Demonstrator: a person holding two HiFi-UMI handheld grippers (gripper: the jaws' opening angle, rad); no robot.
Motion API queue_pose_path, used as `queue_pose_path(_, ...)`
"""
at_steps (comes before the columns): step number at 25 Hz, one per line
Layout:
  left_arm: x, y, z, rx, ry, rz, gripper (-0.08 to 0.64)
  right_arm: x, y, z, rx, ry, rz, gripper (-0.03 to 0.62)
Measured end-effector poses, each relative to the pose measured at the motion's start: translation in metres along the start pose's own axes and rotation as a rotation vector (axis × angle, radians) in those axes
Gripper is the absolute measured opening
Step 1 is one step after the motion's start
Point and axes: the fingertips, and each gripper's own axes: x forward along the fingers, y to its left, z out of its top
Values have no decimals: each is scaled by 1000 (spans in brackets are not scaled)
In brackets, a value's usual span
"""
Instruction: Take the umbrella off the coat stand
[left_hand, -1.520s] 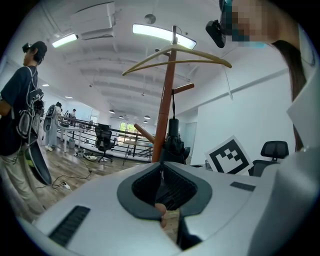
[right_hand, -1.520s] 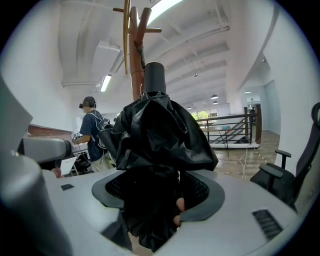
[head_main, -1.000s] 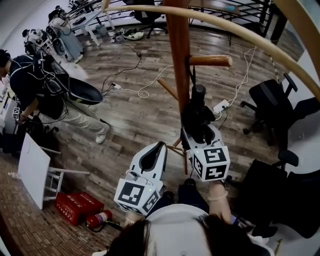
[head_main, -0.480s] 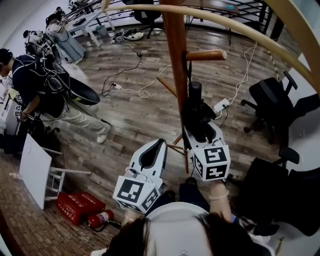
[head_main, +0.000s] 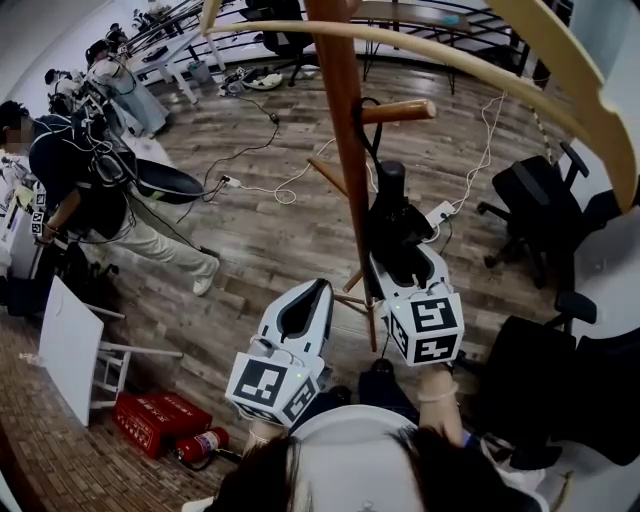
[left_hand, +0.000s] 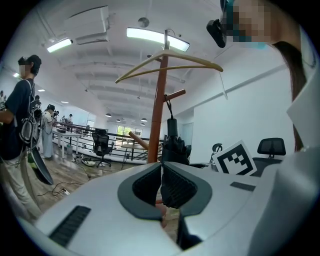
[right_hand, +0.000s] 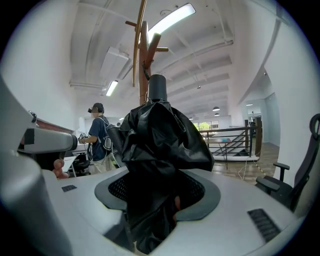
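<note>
A black folded umbrella (head_main: 392, 215) hangs by its strap from a wooden peg (head_main: 400, 110) on the brown coat stand (head_main: 343, 150). My right gripper (head_main: 398, 258) is shut on the umbrella's bunched fabric, just below its cylindrical handle. In the right gripper view the umbrella (right_hand: 160, 135) fills the jaws of the right gripper (right_hand: 157, 197), with the coat stand (right_hand: 144, 65) behind it. My left gripper (head_main: 318, 292) hovers lower left of the pole, shut and empty. In the left gripper view the left gripper (left_hand: 161, 169) points at the coat stand (left_hand: 159, 115) and the umbrella (left_hand: 174, 145).
A person in a dark shirt (head_main: 70, 170) stands at the left. A white folding table (head_main: 70, 340), a red box (head_main: 150, 415) and a fire extinguisher (head_main: 200, 443) lie lower left. Black office chairs (head_main: 540, 200) stand at the right. Cables (head_main: 280, 180) run over the wooden floor.
My right gripper has risen a little toward the peg with the umbrella in it. My left gripper has stayed where it was.
</note>
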Motion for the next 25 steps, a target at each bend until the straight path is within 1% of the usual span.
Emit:
queue_pose_path(6,-6,-3,2,3,-13,-9,11,-11,2,7,16,-24,-9,253)
queue_pose_path(12,-9,-9,6,13,-20,-38,11,-22,-2,13,19,-48,-35,252)
queue_pose_path(17,-17,-6,11,11,-36,-43,11,-28,3,22,13,-69,-57,252)
queue_pose_path(25,-21,-11,16,19,-52,-72,11,-41,3,35,5,-105,-84,252)
